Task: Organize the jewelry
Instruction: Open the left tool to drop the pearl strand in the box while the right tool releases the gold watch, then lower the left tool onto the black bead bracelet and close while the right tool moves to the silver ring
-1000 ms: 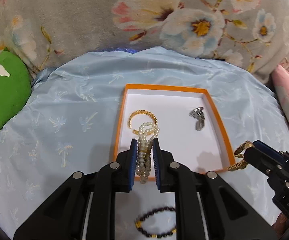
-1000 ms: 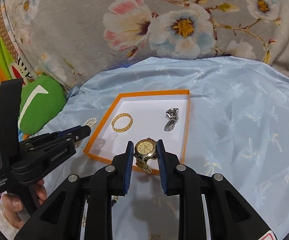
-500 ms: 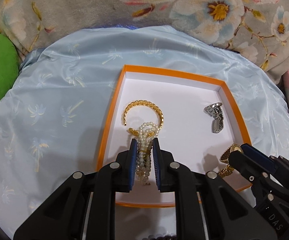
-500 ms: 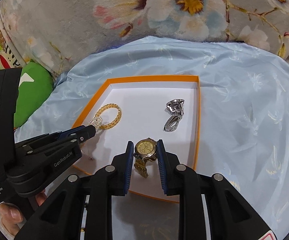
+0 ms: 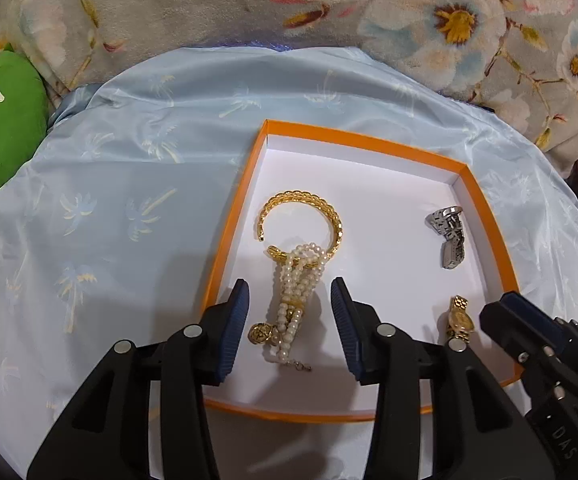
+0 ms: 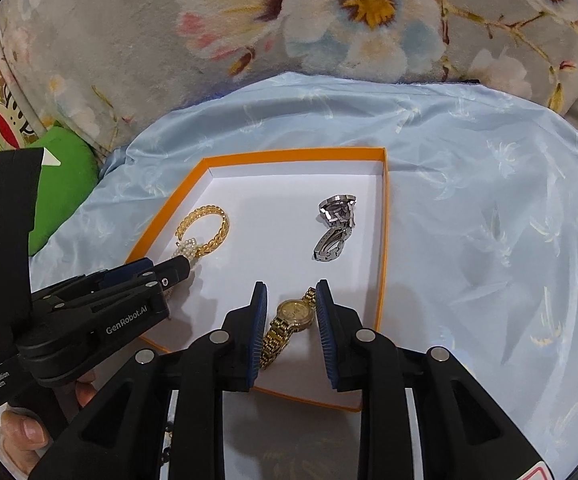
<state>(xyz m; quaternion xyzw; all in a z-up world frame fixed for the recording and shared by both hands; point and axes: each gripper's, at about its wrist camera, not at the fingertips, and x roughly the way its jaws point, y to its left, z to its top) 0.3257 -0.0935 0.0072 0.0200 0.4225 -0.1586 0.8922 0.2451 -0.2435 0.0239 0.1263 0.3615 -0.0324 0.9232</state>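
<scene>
Letting go of the pearl bracelet (image 5: 295, 300), your left hand-held gripper (image 5: 289, 328) has just been opening, and the strand is lying loose between its pads in the orange box (image 5: 361, 142), overlapping the gold bangle (image 5: 301, 220). Your right hand-held gripper (image 6: 289, 320) is framing the gold watch (image 6: 293, 314) on the box floor, seemingly without pressing it. With the silver watch (image 6: 335, 226) also boxed, four pieces are lying inside.
</scene>
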